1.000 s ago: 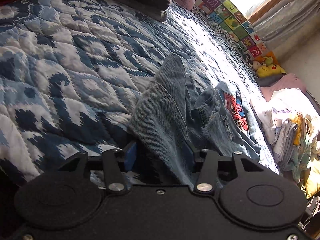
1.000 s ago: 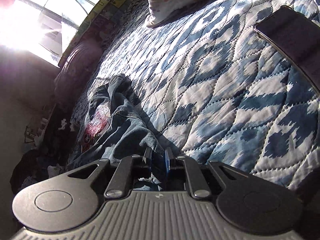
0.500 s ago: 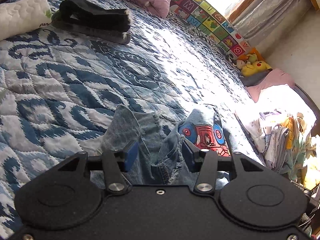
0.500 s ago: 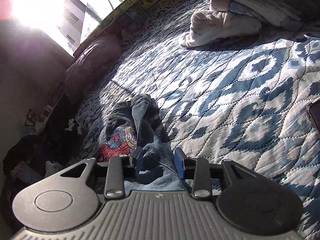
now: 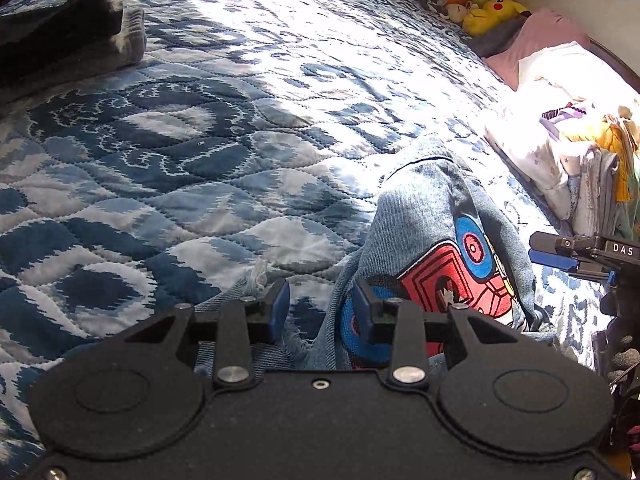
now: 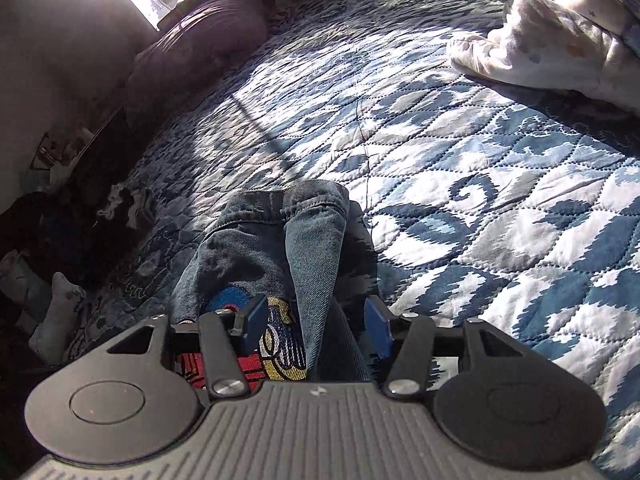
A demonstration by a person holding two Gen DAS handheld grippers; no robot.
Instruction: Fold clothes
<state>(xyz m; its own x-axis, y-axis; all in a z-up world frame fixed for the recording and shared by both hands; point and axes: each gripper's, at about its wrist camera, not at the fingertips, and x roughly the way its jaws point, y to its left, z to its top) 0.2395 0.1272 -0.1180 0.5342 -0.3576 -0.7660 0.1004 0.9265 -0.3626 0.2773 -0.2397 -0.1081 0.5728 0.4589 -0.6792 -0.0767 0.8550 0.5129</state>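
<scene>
Nearest, both claws spread wide and gripping nothing: left claw [image 5: 321, 311] over the frayed edge of the denim garment [image 5: 436, 248], right claw [image 6: 316, 325] straddling a raised denim fold [image 6: 316, 248]. Only in the left view, the red-and-blue printed patch [image 5: 456, 276] fully lit, plus the other claw's blue tips at the right edge; only in the right view, a yellow part of the print. Crumpled on the blue-and-white quilted bed [image 5: 200, 160], long axis running away from both cameras; farther off, a clothes pile [image 5: 580, 168], plush toys [image 5: 488, 12], a purple pillow [image 6: 192, 52] under a bright window.
</scene>
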